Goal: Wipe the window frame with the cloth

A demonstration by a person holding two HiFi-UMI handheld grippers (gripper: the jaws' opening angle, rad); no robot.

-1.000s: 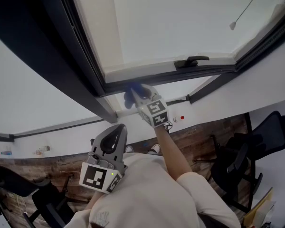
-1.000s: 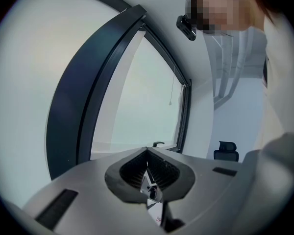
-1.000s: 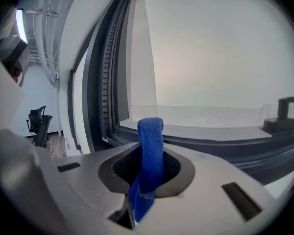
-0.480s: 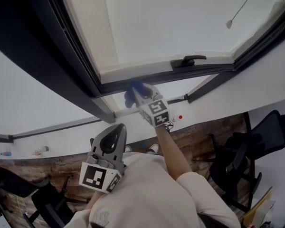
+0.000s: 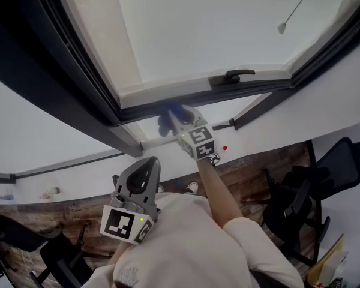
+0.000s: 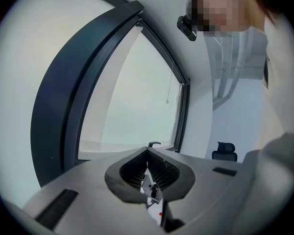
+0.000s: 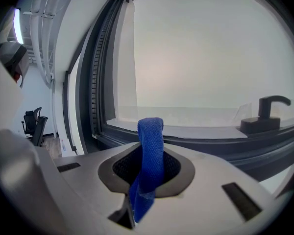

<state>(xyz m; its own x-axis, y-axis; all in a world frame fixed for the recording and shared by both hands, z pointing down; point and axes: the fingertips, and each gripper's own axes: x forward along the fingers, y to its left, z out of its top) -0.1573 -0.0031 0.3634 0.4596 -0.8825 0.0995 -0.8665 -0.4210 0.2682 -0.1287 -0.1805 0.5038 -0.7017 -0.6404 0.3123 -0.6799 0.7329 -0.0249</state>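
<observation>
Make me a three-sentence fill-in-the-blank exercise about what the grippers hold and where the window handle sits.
1. The right gripper is shut on a ___ cloth.
2. The closed left gripper holds ___.
3. In the head view, the black window handle lies to the ___ of the cloth.

Missing words: blue; nothing; right.

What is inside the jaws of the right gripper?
A blue cloth is clamped inside the right gripper; its folded end stands up past the jaws, toward the window frame. How deep the cloth goes between the jaws is covered by the gripper body.
</observation>
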